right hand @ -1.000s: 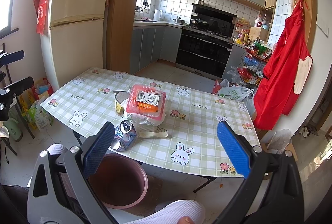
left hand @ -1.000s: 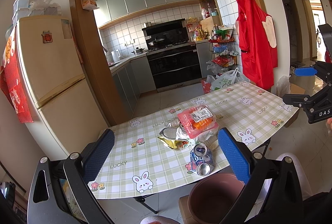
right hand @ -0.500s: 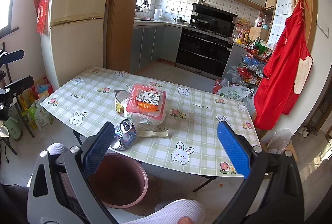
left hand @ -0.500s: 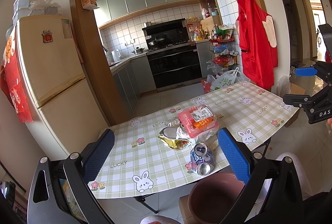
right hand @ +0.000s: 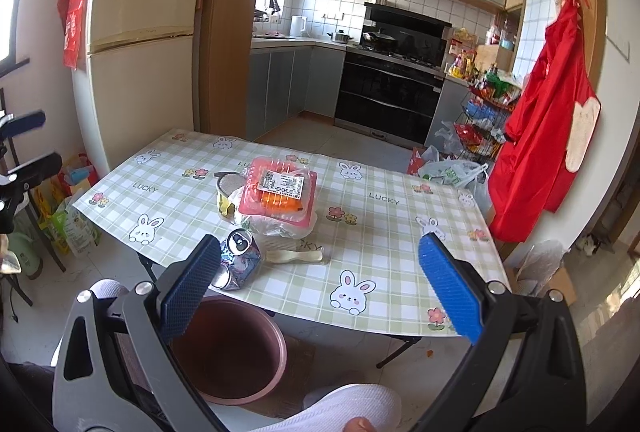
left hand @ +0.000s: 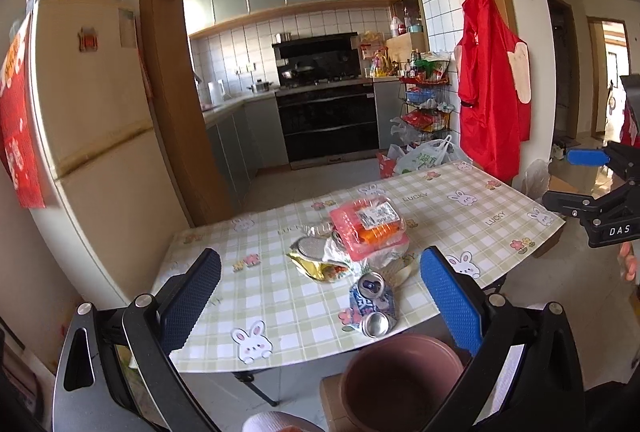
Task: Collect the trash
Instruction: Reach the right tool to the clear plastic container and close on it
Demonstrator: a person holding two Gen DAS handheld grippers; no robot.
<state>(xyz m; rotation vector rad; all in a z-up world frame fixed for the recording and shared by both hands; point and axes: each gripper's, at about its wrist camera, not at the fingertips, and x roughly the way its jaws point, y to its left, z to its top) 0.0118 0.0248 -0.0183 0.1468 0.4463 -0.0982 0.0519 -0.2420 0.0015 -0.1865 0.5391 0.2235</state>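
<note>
A heap of trash lies mid-table: a red plastic tray (left hand: 366, 228) (right hand: 280, 194) with orange food and a label, on crumpled clear plastic, beside a gold and silver foil wrapper (left hand: 316, 260) (right hand: 226, 192). A crushed blue can (left hand: 372, 302) (right hand: 238, 258) lies at the near table edge, with a pale plastic spoon (right hand: 294, 256) next to it. Below that edge stands a brown bin (left hand: 400, 380) (right hand: 228, 348). My left gripper (left hand: 320, 306) and right gripper (right hand: 320, 288) hover in front of the table, both open and holding nothing.
The table (left hand: 440, 204) (right hand: 400, 216) wears a green checked rabbit cloth. A fridge (left hand: 88, 136) stands at left, the kitchen counter and oven (right hand: 388, 100) behind. A red apron (right hand: 540, 152) hangs on the right wall over bags on the floor. A person's knee (right hand: 348, 408) shows below.
</note>
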